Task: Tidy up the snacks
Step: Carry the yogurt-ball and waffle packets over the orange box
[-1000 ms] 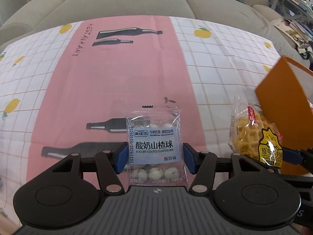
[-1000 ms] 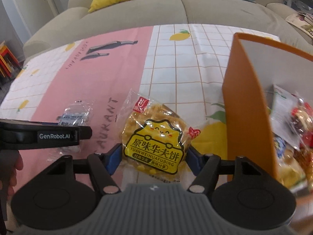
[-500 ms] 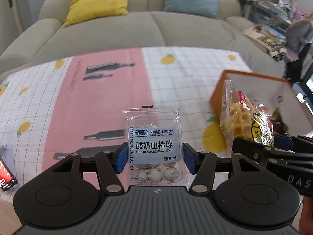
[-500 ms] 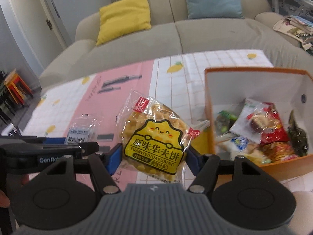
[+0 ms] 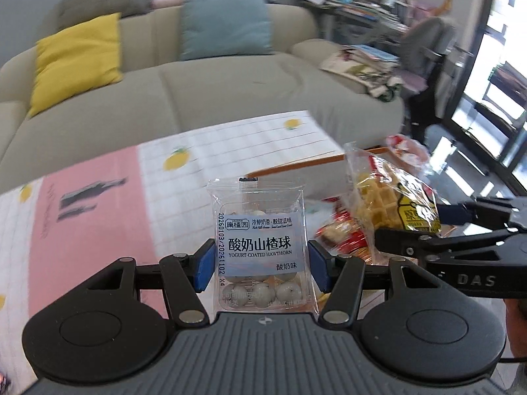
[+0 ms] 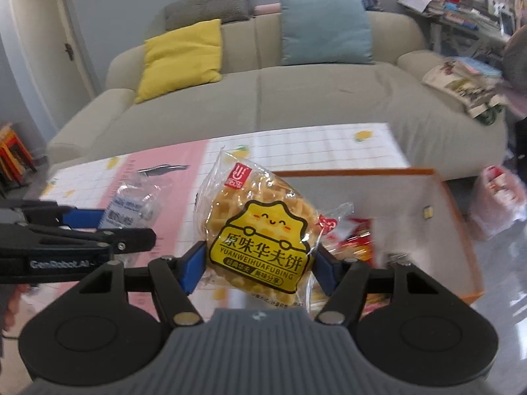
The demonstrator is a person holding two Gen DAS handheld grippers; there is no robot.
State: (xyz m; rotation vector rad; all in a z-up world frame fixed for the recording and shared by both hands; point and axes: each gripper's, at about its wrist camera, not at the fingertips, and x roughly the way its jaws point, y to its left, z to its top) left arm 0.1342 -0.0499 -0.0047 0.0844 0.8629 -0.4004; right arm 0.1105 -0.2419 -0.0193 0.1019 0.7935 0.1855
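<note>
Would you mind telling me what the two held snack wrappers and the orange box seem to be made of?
Hawthorn ball packet: thin clear glossy plastic film; the white balls show through. Waffle packet: similar crinkly clear film with a printed yellow label; glare along its creases. Orange box: probably matte cardboard, judging by thin flat walls and a sharp orange edge.

A beige sofa [image 6: 296, 98] stands behind the desk [image 6: 296, 144], bearing a yellow cushion [image 6: 181, 59] and a blue cushion [image 6: 326, 29]. A door [image 6: 42, 42] is at left.
</note>
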